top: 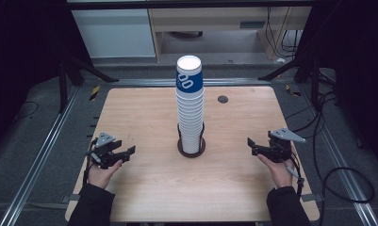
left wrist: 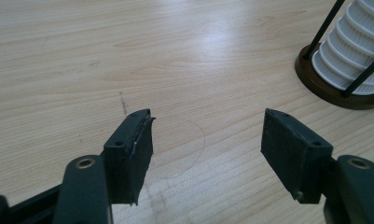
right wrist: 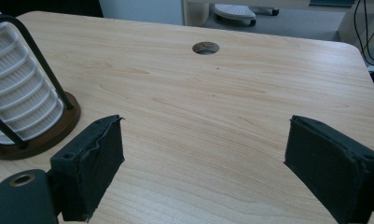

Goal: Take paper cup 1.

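Two hand-held grippers, left (top: 128, 151) and right (top: 250, 144), gape empty beside the tall cup stack (top: 190, 106), which a careless nudge could topple.

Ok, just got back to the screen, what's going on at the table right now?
A person sits at the wooden table with a gripper in each hand. The left gripper and the right gripper rest low on either side, both open with nothing between their fingers. In the middle stands a tall stack of paper cups, upside down, in a brown-based wire holder. Neither gripper touches the stack, so no cup has been picked yet.
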Demonstrator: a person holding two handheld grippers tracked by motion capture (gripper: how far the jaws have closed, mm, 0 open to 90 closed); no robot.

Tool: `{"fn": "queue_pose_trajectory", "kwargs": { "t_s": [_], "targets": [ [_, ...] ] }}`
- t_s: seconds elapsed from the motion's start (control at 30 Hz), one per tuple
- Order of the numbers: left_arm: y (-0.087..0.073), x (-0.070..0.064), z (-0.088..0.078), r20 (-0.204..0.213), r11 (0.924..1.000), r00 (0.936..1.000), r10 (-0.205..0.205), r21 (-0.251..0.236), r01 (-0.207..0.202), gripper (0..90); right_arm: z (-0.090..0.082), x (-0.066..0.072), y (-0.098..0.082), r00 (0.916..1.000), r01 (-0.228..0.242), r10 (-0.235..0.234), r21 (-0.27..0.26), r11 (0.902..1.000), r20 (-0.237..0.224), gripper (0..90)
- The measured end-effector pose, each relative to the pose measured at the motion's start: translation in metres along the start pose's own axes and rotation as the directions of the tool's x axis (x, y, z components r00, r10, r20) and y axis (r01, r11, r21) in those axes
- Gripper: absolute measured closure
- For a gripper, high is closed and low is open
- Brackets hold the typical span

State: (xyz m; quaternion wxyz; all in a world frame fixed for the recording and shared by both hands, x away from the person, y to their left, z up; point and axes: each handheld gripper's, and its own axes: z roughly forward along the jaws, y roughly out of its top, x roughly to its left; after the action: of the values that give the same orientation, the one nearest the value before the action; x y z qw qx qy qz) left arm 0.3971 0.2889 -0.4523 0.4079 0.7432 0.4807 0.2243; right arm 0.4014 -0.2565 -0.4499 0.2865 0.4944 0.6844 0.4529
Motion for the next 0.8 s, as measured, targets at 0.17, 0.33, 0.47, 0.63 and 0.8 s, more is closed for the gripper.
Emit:
{"fn": "queue_pose_trajectory", "kwargs": {
  "t_s": [0.17,0.33,0.47,0.63,0.8],
  "targets": [
    [0.0,-0.002,-0.001,0.004,1.0,1.0,0.001,0.006,-0.001,39.2,-0.001,0.0,0.0,1.0,-0.002,0.002,-0.009,1.0,-0.003,11.3],
    [0.0,0.0,-0.004,0.019,0.9998,0.9998,-0.006,-0.019,0.006,39.5,-0.003,0.01,0.01,0.9994,0.007,-0.008,-0.032,0.9995,-0.032,11.0],
    [0.001,0.0,-0.005,0.012,0.9995,0.9998,-0.015,-0.026,0.016,39.5,-0.011,0.018,0.026,0.9979,0.01,-0.015,-0.084,0.9964,-0.063,10.9],
    [0.002,-0.001,-0.004,-0.016,0.9997,0.9997,-0.019,-0.018,0.018,42.1,-0.016,0.025,0.043,0.9955,0.016,-0.028,-0.128,0.9917,-0.09,10.9],
    [0.002,-0.001,-0.003,-0.012,0.9997,0.9998,-0.014,-0.019,0.014,42.7,-0.025,0.037,0.066,0.9902,0.03,-0.054,-0.185,0.9822,-0.129,10.5]
  ]
}}
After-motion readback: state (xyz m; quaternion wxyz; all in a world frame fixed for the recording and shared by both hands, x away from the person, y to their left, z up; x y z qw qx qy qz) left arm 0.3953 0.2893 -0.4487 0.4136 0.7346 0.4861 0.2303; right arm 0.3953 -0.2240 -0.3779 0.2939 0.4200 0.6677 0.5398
